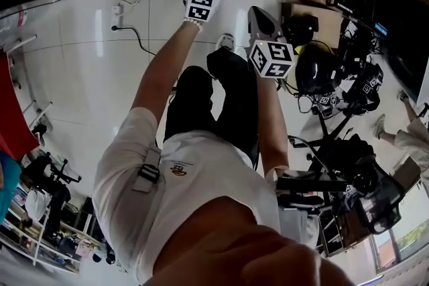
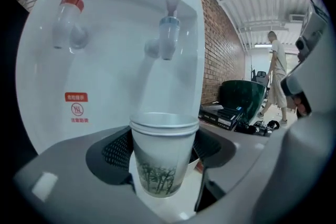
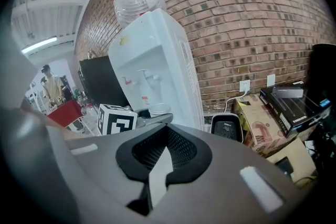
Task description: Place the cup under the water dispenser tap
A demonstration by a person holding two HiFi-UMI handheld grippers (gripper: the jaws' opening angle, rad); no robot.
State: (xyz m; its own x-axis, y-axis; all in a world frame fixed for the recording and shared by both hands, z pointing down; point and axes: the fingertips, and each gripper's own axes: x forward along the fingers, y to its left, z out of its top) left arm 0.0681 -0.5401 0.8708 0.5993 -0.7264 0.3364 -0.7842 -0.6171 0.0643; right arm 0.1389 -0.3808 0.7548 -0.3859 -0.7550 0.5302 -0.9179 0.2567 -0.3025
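- two tongs are showing: the left tongs (image 2: 164, 168) are gripping the paper cup (image 2: 164, 139) by its lower wall, one jaw pressing on each side. the right tongs (image 3: 160, 160) are hanging back from the machine, jaws pinched together on nothing.
- the cup is hovering in front of the white water dispenser (image 2: 105, 76), below the blue tap (image 2: 168, 34) and roughly in line with it, well apart from the red tap (image 2: 71, 10). how near it is sitting to the front panel i am not managing to tell.
- doing this step well is likely meaning three things: keeping the squeeze light so the thin wall is not buckling, sliding the cup in level until its mouth is lying squarely beneath the blue spout, and setting its base down flat before letting go.
- the cup is standing upright, mouth pointing up toward the tap, long axis running vertical, base hanging down between the jaws.
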